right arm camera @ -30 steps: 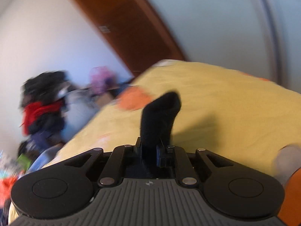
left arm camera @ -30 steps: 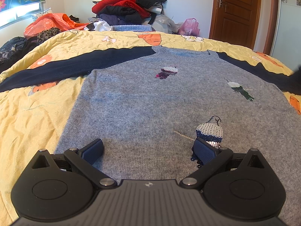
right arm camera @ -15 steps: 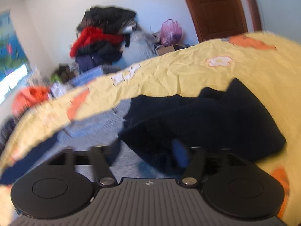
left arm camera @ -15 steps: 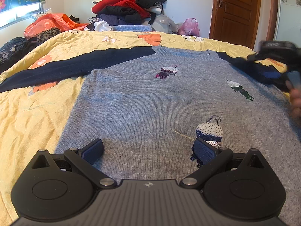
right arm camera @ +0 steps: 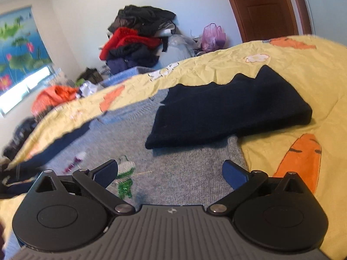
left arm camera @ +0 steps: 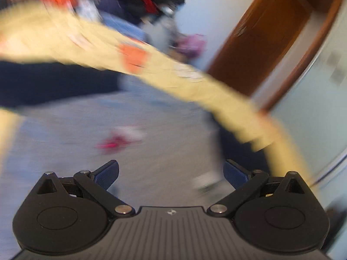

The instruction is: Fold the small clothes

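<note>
A grey knit sweater (right arm camera: pixel 186 169) with dark navy sleeves lies flat on a yellow bedspread (right arm camera: pixel 282 65). Its right sleeve (right arm camera: pixel 227 112) is folded inward across the right shoulder. My right gripper (right arm camera: pixel 170 172) is open and empty, just above the grey body below that sleeve. The left wrist view is heavily blurred: my left gripper (left arm camera: pixel 171 173) is open and empty over the grey sweater (left arm camera: pixel 108 121), with the outstretched left sleeve (left arm camera: pixel 54 82) to the upper left.
A pile of red and black clothes (right arm camera: pixel 134 41) stands past the bed's far edge. An orange bag (right arm camera: pixel 54 95) and a pink bag (right arm camera: pixel 212 36) lie nearby. A wooden door (right arm camera: pixel 264 6) is at the back right.
My right gripper has let go of the navy sleeve, which now lies folded over the sweater, and has opened. My left gripper has swung fast and tilted, blurring its view.
</note>
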`<state>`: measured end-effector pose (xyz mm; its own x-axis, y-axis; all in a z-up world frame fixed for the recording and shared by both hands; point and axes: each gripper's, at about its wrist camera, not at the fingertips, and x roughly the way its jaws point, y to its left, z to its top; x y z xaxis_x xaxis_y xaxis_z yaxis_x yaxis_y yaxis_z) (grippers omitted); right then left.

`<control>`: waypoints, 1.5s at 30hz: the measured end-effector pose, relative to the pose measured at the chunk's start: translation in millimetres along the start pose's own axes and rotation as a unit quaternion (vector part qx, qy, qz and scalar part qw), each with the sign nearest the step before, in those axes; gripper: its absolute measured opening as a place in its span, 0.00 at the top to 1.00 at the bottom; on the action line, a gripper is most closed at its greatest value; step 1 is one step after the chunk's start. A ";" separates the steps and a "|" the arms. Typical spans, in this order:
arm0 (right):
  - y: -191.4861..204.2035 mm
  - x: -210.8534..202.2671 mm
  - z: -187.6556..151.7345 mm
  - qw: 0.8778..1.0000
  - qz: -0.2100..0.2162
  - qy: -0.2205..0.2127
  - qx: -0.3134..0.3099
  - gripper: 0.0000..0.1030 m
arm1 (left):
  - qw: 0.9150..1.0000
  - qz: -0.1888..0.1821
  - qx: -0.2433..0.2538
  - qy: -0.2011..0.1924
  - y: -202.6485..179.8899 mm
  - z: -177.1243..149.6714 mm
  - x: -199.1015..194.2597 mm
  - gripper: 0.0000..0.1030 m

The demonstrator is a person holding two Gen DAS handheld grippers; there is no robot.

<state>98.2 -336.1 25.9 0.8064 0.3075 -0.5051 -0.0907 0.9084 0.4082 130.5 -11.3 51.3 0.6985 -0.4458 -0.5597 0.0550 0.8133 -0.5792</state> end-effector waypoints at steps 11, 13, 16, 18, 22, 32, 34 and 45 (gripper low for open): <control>-15.9 -6.7 0.8 0.997 0.050 -0.006 0.051 0.02 | 0.973 -0.107 -0.149 0.140 -30.8 13.8 150.0 0.03; -18.7 -7.3 0.8 0.996 0.058 -0.008 0.062 0.01 | 0.978 -0.104 -0.105 0.145 -45.0 12.6 158.6 0.37; -19.8 -7.6 0.8 0.996 0.063 -0.010 0.069 0.01 | 0.983 -0.060 -0.037 0.171 -62.8 8.9 175.7 0.59; -18.8 -7.4 0.8 0.996 0.062 -0.009 0.067 0.00 | 0.985 -0.053 -0.010 0.162 -71.0 7.1 179.7 0.62; -20.3 -7.3 0.4 0.995 0.065 -0.011 0.073 0.00 | 0.989 -0.015 0.043 0.138 -83.8 9.0 180.0 0.92; -20.5 -7.2 0.9 0.995 0.065 -0.013 0.075 0.00 | 0.986 0.067 0.144 0.044 -62.6 34.6 133.4 0.95; -20.3 -6.7 1.6 0.995 0.065 -0.013 0.075 0.00 | 0.986 0.085 0.140 0.038 -46.9 38.0 126.0 0.95; -19.7 -7.1 0.4 0.995 0.065 -0.013 0.077 0.00 | 0.988 -0.033 -0.007 0.153 -10.0 27.1 141.0 0.92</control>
<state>94.5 -356.3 21.7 0.8092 0.4102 -0.4206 -0.1069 0.8068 0.5811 247.8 -72.1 -5.7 0.4450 -0.5916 -0.6723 0.0812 0.7743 -0.6276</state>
